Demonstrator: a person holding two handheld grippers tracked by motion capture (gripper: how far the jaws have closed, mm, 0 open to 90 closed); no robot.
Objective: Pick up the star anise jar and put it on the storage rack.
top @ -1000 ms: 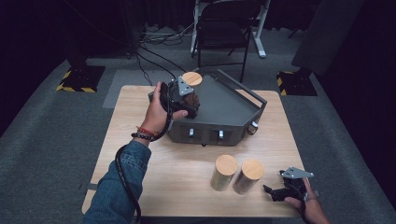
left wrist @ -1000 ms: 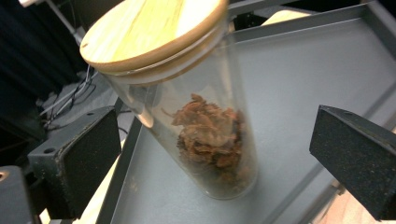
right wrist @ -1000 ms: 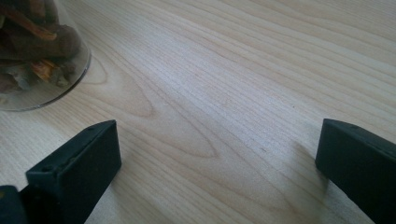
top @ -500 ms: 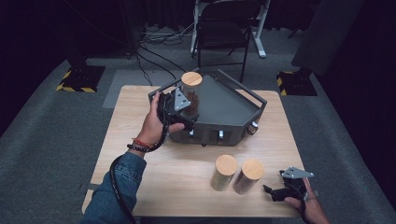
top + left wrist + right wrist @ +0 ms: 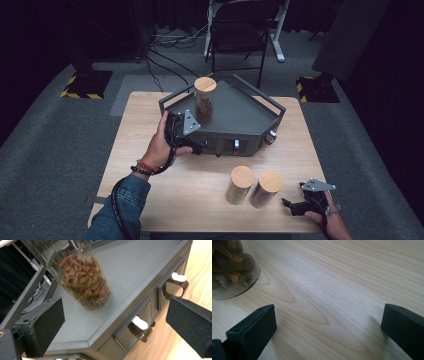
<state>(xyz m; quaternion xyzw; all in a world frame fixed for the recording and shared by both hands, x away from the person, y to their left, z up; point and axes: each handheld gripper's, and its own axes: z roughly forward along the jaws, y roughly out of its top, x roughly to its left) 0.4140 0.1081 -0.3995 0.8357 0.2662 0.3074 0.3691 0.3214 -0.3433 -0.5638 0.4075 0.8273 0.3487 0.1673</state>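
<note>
Jar (image 5: 204, 99) stands upright on the grey top of the dark metal cabinet (image 5: 240, 117), near that top's left corner, at the far middle of the table (image 5: 150, 190). Clear wall, wooden lid (image 5: 205, 84), brown dried bits filling roughly the lower half. In the left gripper view the same jar (image 5: 85, 287) shows tilted only because the camera is turned.

Left gripper (image 5: 186, 131) sits at the cabinet's front-left edge, just short of the jar, jaws spread wide and holding nothing; the pads (image 5: 47, 322) are apart from the jar wall. Two small drawers with white-tipped pulls (image 5: 140, 323) run along the cabinet front below it.

Right gripper (image 5: 295, 205) rests low at the table's near right corner, jaws released and empty over bare wood. Two more lidded jars (image 5: 239, 184) (image 5: 265, 189) stand side by side, touching or nearly so, just left of it; the base of one shows at the edge of the right gripper view (image 5: 232, 270).

Handling, as a guess: rigid, smooth, likely slippery wall; breakable if glass. Contents loose and dry, so light. Lid may only sit on, so don't lift by it. Best hold is across the middle of the body, kept upright.
</note>
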